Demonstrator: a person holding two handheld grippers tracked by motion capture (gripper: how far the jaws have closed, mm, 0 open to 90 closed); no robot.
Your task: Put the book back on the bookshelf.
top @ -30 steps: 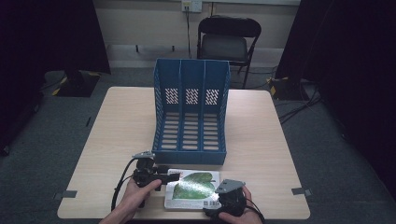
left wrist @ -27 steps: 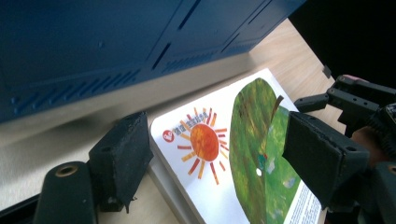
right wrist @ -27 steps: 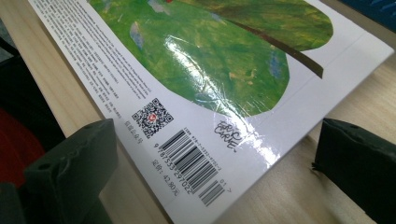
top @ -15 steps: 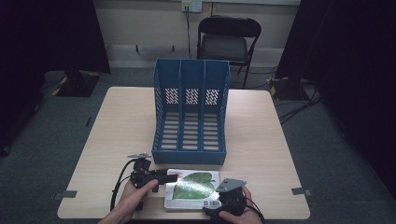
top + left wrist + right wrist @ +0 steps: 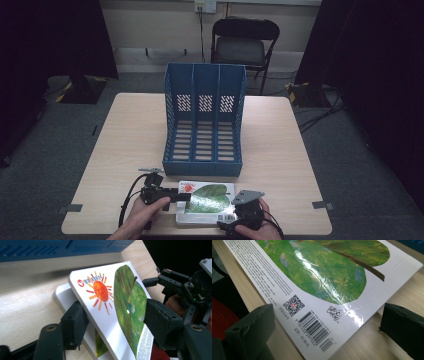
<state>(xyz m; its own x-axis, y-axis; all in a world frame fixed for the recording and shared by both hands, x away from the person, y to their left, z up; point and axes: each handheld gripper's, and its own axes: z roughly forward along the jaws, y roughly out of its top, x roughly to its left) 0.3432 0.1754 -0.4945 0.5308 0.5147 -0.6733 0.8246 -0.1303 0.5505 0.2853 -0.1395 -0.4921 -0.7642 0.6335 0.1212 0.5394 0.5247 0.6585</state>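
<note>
book (image 5: 117, 307), flat glossy rectangle, tilted between left gripper (image 5: 112, 322) fingers.

Dim room with dark edges; the pale worktop (image 5: 135, 150) is evenly lit from above. Glare streaks the glossy book (image 5: 324, 277) cover. The nearest jaws look softly blurred.

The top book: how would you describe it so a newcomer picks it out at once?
Start at the blue file rack mid-table; just in front of it, at the near edge, two books lie stacked. The top book is white, with a big green leaf and an orange sun on its cover, and tilts up off the lower book between the left hand-held gripper's jaws.
</note>
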